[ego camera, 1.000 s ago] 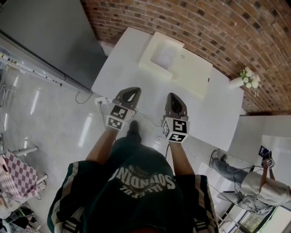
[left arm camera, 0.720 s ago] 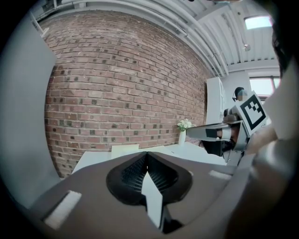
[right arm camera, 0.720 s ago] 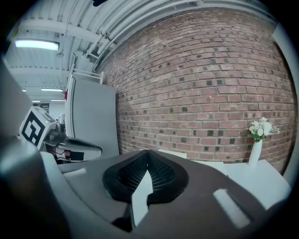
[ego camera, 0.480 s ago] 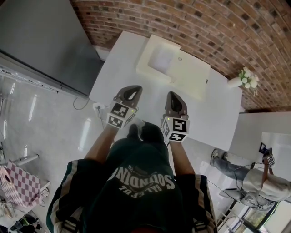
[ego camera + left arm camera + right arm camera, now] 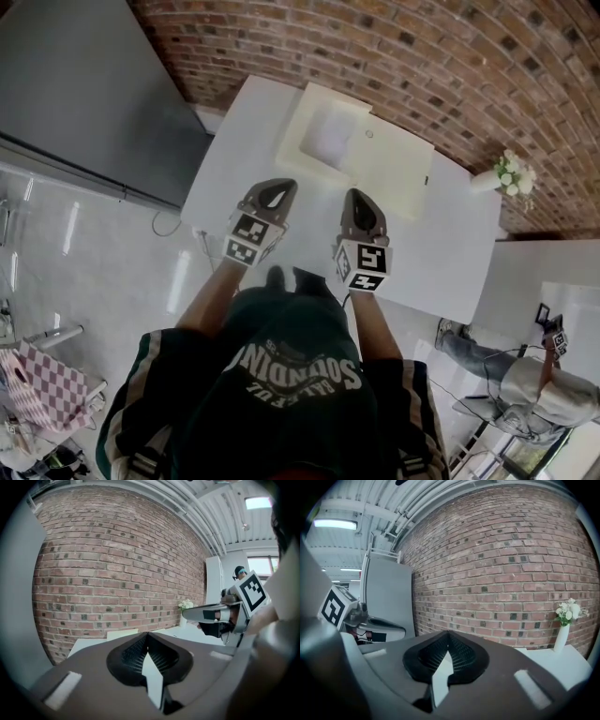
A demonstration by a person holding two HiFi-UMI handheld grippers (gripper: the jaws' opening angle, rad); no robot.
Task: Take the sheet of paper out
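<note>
On the table [image 5: 450, 234]: sheet of paper [image 5: 330, 137], likely light, floppy, slippery.
Hold: I'd pinch one free edge.
My left gripper [image 5: 271, 191], right gripper [image 5: 362, 201]: both clenched, empty.

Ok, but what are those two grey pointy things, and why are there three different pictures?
They are tools a person holds: a left hand-held gripper and a right hand-held gripper, each with two jaws. One picture comes from a camera on the person's head, looking down. The other two come from cameras riding on the tools. Both tools are shut and hold nothing. On the white table sit a cream box and a vase of white flowers, beside a brick wall.
</note>
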